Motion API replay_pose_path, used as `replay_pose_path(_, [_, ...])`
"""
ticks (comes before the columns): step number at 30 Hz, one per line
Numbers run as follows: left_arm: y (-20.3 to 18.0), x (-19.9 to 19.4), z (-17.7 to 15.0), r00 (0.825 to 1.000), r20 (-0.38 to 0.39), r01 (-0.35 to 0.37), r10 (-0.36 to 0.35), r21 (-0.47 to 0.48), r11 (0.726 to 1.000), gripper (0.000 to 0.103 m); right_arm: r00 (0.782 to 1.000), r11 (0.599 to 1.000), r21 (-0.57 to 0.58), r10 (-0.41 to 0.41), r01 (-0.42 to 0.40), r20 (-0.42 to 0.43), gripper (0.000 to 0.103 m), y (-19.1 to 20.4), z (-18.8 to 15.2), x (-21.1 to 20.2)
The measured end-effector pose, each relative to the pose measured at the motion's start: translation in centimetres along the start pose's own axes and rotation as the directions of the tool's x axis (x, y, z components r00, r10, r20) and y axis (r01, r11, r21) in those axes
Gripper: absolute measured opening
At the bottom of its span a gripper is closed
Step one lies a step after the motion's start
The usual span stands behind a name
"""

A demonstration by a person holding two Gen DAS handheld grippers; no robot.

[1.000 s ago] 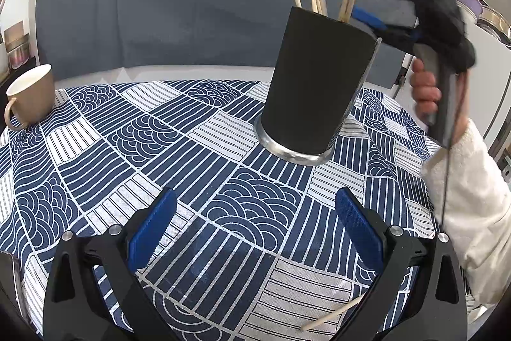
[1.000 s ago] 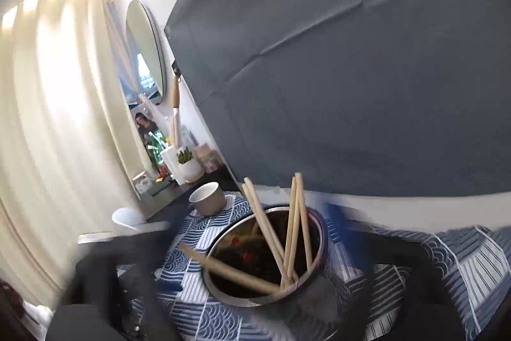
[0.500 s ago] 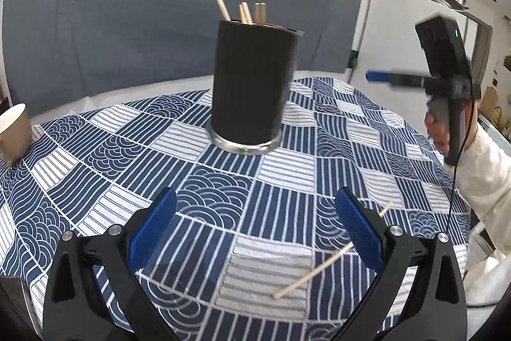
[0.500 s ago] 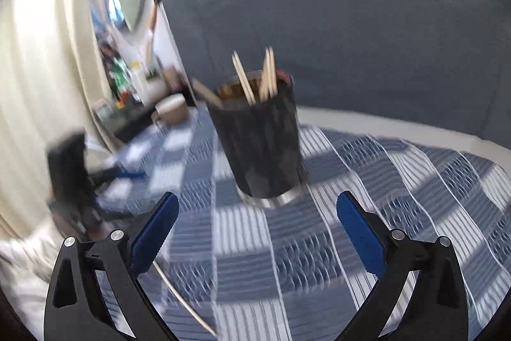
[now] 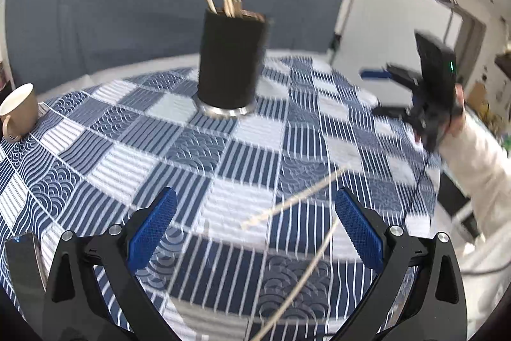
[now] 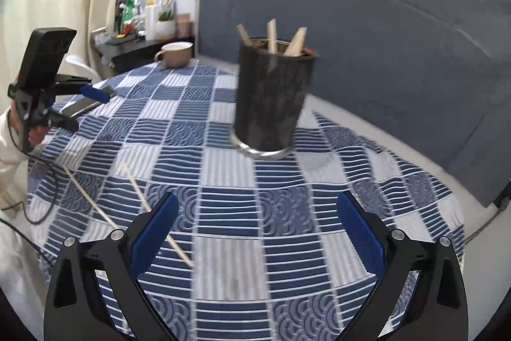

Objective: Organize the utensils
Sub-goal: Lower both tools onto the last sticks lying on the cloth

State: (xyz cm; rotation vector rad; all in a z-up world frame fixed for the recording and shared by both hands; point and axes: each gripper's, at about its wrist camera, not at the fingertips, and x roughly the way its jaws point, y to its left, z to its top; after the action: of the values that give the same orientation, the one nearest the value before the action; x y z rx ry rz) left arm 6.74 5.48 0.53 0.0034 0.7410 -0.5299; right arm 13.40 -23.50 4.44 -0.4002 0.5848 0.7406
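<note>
A blue and white patchwork tablecloth (image 5: 198, 155) is showing striped squares and wave-scale squares. The utensil holder (image 6: 271, 98) is looking matt black with a silver base ring (mottled grey in the right wrist view), and pale wooden chopsticks (image 5: 297, 200) are lying on the cloth. Both grippers are wearing blue pads (image 6: 153, 232) on black frames. The mug (image 5: 19, 111) is appearing beige outside, cream inside. A slate-grey backdrop (image 5: 127, 5) is hanging behind.
</note>
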Motion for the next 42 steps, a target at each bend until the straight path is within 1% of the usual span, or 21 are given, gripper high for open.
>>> replay_pose_path(3, [-0.6,0.4,-1.4,0.998,-0.062,0.015,-0.014,0.011,1.000,0.097,0.997,0.997,-0.031,0.071,-0.072,-0.036,0.095,1.8,0.6,1.2])
replay_pose_path(4, [-1.1,0.5,-1.9,0.996,-0.083,0.031,-0.029,0.025,0.999,0.097,0.992,0.992,-0.053,0.106,-0.110,-0.071,0.095,2.7,0.8,2.0])
replay_pose_path(6, [-2.0,0.8,-2.6,0.994,-0.107,0.025,-0.018,0.074,0.997,0.097,0.978,0.980,-0.094,0.162,-0.175,-0.131,0.095,4.1,1.0,3.3])
replay_pose_path(8, [-3.0,1.1,-3.1,0.992,-0.123,-0.005,0.023,0.147,0.989,0.097,0.948,0.951,-0.141,0.242,-0.273,-0.207,0.095,5.7,1.1,5.0])
replay_pose_path(9, [-3.4,1.3,-3.4,0.990,-0.137,-0.004,0.029,0.183,0.983,0.097,0.933,0.938,-0.162,0.261,-0.306,-0.249,0.095,6.5,1.1,6.0])
replay_pose_path(11, [-4.3,2.1,-3.9,0.982,-0.185,0.016,0.031,0.247,0.969,0.097,0.922,0.930,-0.189,0.253,-0.315,-0.292,0.095,7.6,1.2,7.5])
replay_pose_path(13, [-5.2,2.9,-4.3,0.973,-0.225,0.016,0.058,0.313,0.950,0.097,0.909,0.918,-0.210,0.258,-0.336,-0.329,0.095,8.4,1.3,8.7])
replay_pose_path(16, [-5.6,3.8,-4.7,0.960,-0.266,0.020,0.084,0.365,0.931,0.097,0.894,0.907,-0.219,0.268,-0.360,-0.360,0.095,8.6,1.6,10.2])
replay_pose_path(18, [-5.5,4.6,-4.8,0.948,-0.303,0.021,0.099,0.370,0.929,0.097,0.878,0.905,-0.200,0.278,-0.375,-0.389,0.095,8.6,1.6,11.5])
replay_pose_path(20, [-4.9,5.6,-4.9,0.929,-0.352,0.021,0.112,0.354,0.935,0.097,0.864,0.902,-0.185,0.288,-0.389,-0.414,0.095,8.6,1.2,12.5])
replay_pose_path(21, [-4.6,5.9,-5.0,0.923,-0.367,0.023,0.112,0.345,0.938,0.098,0.856,0.899,-0.183,0.291,-0.397,-0.426,0.095,8.7,1.1,12.9])
replay_pose_path(23, [-3.8,6.4,-4.9,0.919,-0.388,0.042,0.077,0.289,0.956,0.098,0.847,0.894,-0.196,0.282,-0.402,-0.452,0.095,8.7,0.6,13.8])
replay_pose_path(25, [-3.6,6.4,-4.9,0.921,-0.381,0.033,0.083,0.287,0.957,0.099,0.857,0.903,-0.184,0.280,-0.388,-0.433,0.095,8.6,0.7,13.9])
replay_pose_path(27, [-3.6,6.3,-5.2,0.930,-0.360,0.039,0.073,0.294,0.955,0.099,0.850,0.907,-0.157,0.290,-0.391,-0.440,0.096,8.5,0.7,14.2])
replay_pose_path(28, [-3.6,6.1,-5.4,0.937,-0.343,0.041,0.067,0.297,0.954,0.099,0.850,0.907,-0.151,0.296,-0.393,-0.435,0.096,8.4,0.7,14.2])
replay_pose_path(30, [-3.6,6.0,-5.6,0.942,-0.331,0.046,0.059,0.300,0.953,0.099,0.851,0.901,-0.160,0.304,-0.403,-0.428,0.097,8.3,0.6,14.1])
replay_pose_path(33, [-3.6,6.0,-5.5,0.941,-0.333,0.053,0.054,0.303,0.952,0.099,0.846,0.898,-0.162,0.308,-0.410,-0.434,0.097,8.2,0.7,14.1])
replay_pose_path(36, [-3.8,6.1,-5.4,0.938,-0.342,0.044,0.065,0.302,0.952,0.099,0.853,0.899,-0.161,0.310,-0.406,-0.421,0.097,8.1,0.5,13.8])
replay_pose_path(38, [-3.7,6.3,-5.2,0.941,-0.332,0.042,0.062,0.297,0.954,0.099,0.862,0.906,-0.156,0.303,-0.392,-0.406,0.095,8.1,0.4,13.7])
replay_pose_path(40, [-3.8,6.5,-5.1,0.941,-0.331,0.022,0.076,0.283,0.959,0.099,0.886,0.931,-0.121,0.280,-0.344,-0.369,0.095,8.1,-0.1,13.2])
replay_pose_path(42, [-4.0,6.7,-5.0,0.938,-0.336,0.016,0.084,0.284,0.959,0.098,0.887,0.939,-0.101,0.271,-0.329,-0.373,0.094,7.9,-0.3,12.9])
